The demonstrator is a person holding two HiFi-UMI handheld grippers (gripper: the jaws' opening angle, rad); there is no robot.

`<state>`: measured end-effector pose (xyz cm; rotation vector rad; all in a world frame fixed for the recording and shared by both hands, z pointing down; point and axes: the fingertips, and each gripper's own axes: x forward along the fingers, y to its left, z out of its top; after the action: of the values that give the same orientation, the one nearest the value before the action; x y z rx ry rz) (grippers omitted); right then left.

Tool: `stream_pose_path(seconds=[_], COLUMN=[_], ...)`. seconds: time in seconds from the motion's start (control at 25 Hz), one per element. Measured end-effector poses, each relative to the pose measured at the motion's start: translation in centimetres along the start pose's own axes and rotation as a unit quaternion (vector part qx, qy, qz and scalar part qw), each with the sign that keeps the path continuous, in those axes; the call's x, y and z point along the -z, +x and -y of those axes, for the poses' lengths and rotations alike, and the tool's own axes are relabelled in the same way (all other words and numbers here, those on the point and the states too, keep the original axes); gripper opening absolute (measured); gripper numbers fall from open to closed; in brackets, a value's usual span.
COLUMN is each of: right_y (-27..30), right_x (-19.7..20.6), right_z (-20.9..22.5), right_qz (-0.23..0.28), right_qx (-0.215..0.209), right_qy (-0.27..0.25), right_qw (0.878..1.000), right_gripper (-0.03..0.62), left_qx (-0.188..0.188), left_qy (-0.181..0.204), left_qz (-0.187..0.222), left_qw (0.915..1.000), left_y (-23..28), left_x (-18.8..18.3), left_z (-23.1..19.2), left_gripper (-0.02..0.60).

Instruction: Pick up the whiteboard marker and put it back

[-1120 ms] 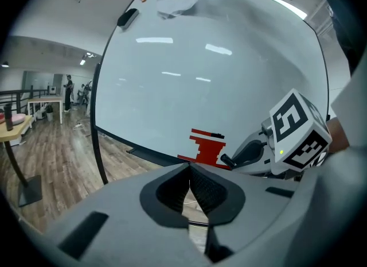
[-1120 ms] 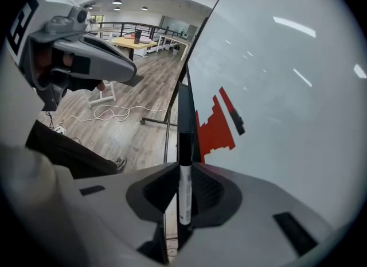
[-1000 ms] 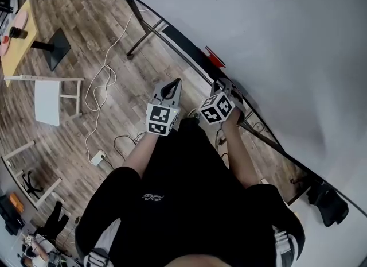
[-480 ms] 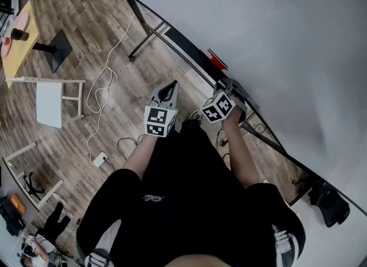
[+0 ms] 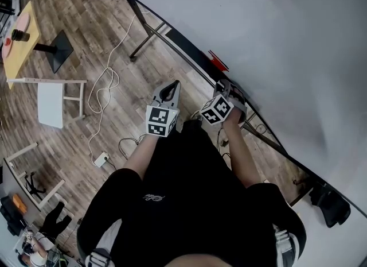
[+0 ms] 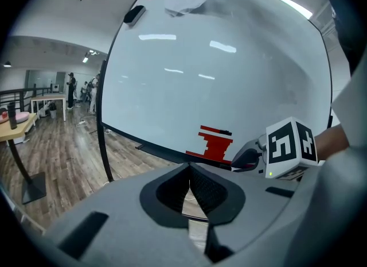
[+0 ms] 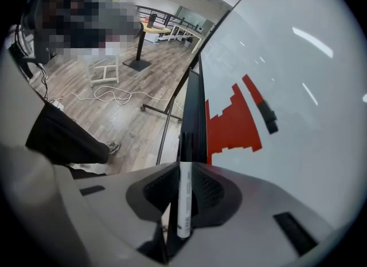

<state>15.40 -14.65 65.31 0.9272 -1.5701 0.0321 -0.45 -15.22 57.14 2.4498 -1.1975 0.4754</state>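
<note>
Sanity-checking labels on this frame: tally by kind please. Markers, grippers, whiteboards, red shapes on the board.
whiteboard marker: 1, clamped in the right gripper
grippers: 2, counting the left gripper, shut and empty
whiteboard: 1
red stepped shape: 1
Total: 5

A white cable (image 5: pixel 106 70) and power strip (image 5: pixel 99 158) lie on the wooden floor (image 5: pixel 74 7).

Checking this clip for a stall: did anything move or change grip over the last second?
Nothing visibly changed. The right tool stays shut on the whiteboard marker, with the marker's capped end pointing towards the tray under the board. The left tool stays shut and empty beside it.
</note>
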Motion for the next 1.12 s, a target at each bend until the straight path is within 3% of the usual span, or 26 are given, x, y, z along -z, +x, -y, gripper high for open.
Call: stream_pose_path(seconds=[0.24,0.84,1.12], right_y=[0.3,0.4,0.0], right_x=[-0.1,-0.2,-0.1], right_z=[0.2,0.1,0.9], right_qz=[0.003,-0.006,0.005], right_qx=[-0.005,-0.008,0.012], right_qy=[0.024,0.021,0.05], right_qw=[1.0,1.0,0.999], right_gripper=[0.055,0.055,0.111], left_qx=[0.001,0.011,0.025], left_qy=[0.001,0.0,0.003], left_qz=[-0.001,0.001,0.004], left_qw=[1.0,0.9999,0.9997], left_y=[0.2,0.4,0.9], left_x=[0.1,-0.3,-0.7], left_z=[-0.2,0.1,0.8], left_gripper=[0.006,0.006,0.006])
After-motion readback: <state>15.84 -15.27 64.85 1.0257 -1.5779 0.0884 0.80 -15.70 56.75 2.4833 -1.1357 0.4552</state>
